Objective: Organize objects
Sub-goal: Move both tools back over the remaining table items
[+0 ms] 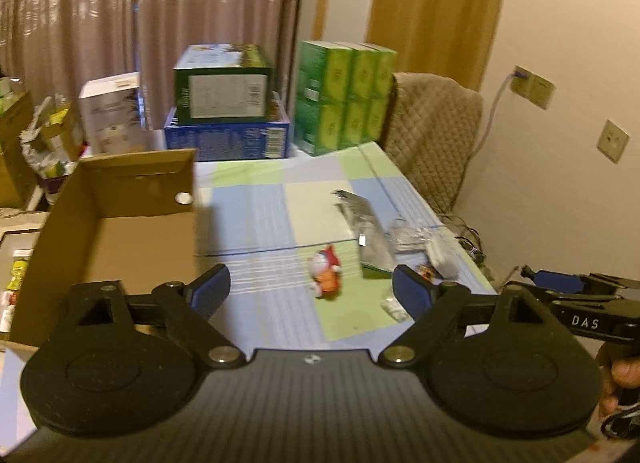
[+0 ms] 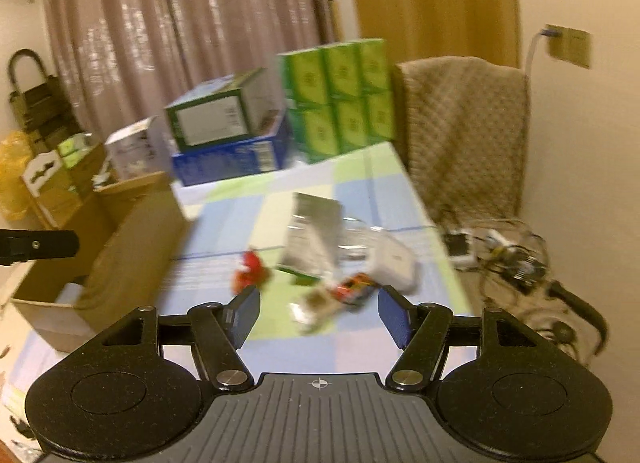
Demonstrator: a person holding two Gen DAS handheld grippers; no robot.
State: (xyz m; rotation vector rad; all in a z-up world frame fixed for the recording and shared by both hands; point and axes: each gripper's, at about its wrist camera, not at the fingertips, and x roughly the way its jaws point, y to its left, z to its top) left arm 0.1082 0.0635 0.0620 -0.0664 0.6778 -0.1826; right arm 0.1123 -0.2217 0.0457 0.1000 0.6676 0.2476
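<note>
Small red-and-white toy figure (image 1: 326, 271), silver foil pouch (image 1: 366, 229) and clear wrappers (image 1: 412, 237) lie loose near the counter's (image 1: 256, 203) right edge; the open brown cardboard box (image 1: 120, 231) at its left edge looks empty, so sorting seems barely begun. Left gripper (image 1: 311, 291) and right gripper (image 2: 318, 313) both gape wide, holding nothing.

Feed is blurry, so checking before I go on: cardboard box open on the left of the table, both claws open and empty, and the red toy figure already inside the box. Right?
Not quite. The red toy figure lies on the checked tablecloth, right of the cardboard box, as the left wrist view shows. The left claw and right claw are open and empty.
</note>
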